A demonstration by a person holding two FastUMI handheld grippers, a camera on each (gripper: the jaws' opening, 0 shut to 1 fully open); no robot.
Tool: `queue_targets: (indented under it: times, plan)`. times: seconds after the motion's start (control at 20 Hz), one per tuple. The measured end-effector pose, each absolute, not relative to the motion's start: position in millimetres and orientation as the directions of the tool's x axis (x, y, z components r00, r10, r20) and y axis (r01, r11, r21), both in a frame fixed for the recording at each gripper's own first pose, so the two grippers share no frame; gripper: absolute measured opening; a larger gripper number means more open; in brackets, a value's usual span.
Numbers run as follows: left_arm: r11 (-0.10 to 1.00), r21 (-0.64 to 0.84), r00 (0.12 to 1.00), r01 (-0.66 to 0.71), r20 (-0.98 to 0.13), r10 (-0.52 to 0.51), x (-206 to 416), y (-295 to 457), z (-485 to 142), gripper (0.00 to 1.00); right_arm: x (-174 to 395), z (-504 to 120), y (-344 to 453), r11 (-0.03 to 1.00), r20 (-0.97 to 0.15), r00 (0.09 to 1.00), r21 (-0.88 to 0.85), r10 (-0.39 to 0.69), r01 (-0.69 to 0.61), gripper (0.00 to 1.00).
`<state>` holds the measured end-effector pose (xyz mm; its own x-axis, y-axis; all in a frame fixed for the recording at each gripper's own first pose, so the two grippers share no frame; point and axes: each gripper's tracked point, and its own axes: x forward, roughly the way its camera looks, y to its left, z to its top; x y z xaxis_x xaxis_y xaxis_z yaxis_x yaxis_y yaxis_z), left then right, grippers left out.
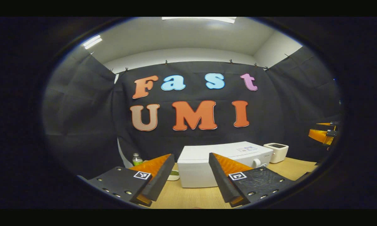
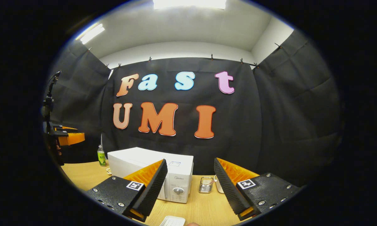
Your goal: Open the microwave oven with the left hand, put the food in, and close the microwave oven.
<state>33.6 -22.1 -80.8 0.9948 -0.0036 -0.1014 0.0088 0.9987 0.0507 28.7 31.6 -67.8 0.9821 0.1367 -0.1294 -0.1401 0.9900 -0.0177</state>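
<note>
Straight ahead of the left hand-held gripper (image 1: 191, 175), which is held wide open and empty, the closed microwave (image 1: 220, 163) is seen on the surface (image 1: 188, 196); the right hand-held gripper (image 2: 191, 183) is open too, with the microwave ahead on its left.

My left tool (image 1: 191, 175) has black plates with silver screws, square markers, orange ribbed fingers (image 1: 154, 164) faced with black pads; my right tool (image 2: 191, 185) matches.
</note>
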Motion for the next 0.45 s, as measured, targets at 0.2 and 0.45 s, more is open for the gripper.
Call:
queue_targets:
  times: [0.2,0.45]
  plan:
    - [0.997,0.06,0.996,-0.055,-0.073,0.06,7.4,19.5,-48.6,0.81,21.6,-28.9,55.0,0.981,-0.074,0.978,-0.019,0.193,-0.195,0.93]
    - [0.991,0.09,0.995,-0.1,0.036,0.097,-12.9,46.5,-5.5,0.81,14.8,-7.5,72.3,0.971,-0.054,0.97,-0.015,0.237,-0.238,0.94]
